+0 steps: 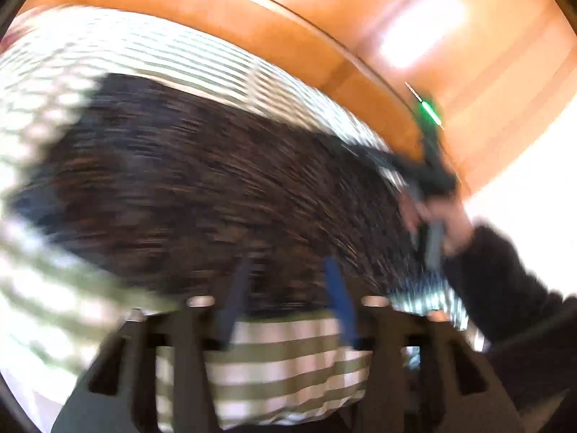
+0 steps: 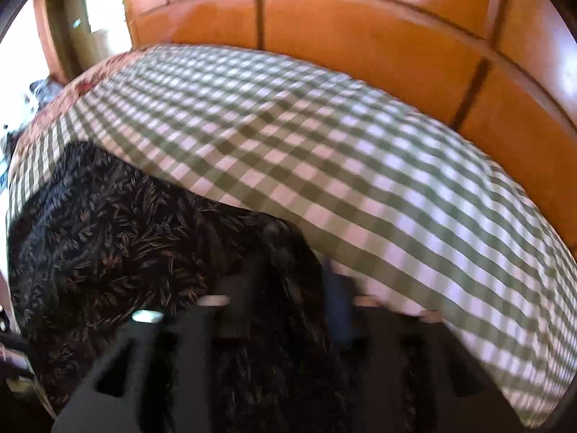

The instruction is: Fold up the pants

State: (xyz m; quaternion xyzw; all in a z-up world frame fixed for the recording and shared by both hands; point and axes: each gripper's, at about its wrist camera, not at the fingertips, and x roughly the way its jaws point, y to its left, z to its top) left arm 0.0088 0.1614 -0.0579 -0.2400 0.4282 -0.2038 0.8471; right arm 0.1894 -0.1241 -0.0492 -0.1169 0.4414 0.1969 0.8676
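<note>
Nearest in the left wrist view, the left tool shows its two blue fingers standing partly apart at the bottom centre of the frame. Their tips reach the near edge of the dark patterned pants, yet heavy blur hides whether any cloth sits pinched between them, so a grip cannot be told. Under the fingers lies the green-and-white checked cover of the surface.

In the right wrist view, the right tool also has its jaws partly apart, low in the frame, with the pants spreading from right under its fingers out to the lower left. Dark cloth fills the gap between the fingers, but they are smeared, and whether they press on it cannot be told.

Further out in the left view, the pants run as a long dark band from the left of the frame across to the right, where a hand in a dark sleeve holds the right tool at the far end of the fabric. So the long axis seems to lie between the two tools, one at each end. Beyond the checked cover rises an orange wooden board.
</note>
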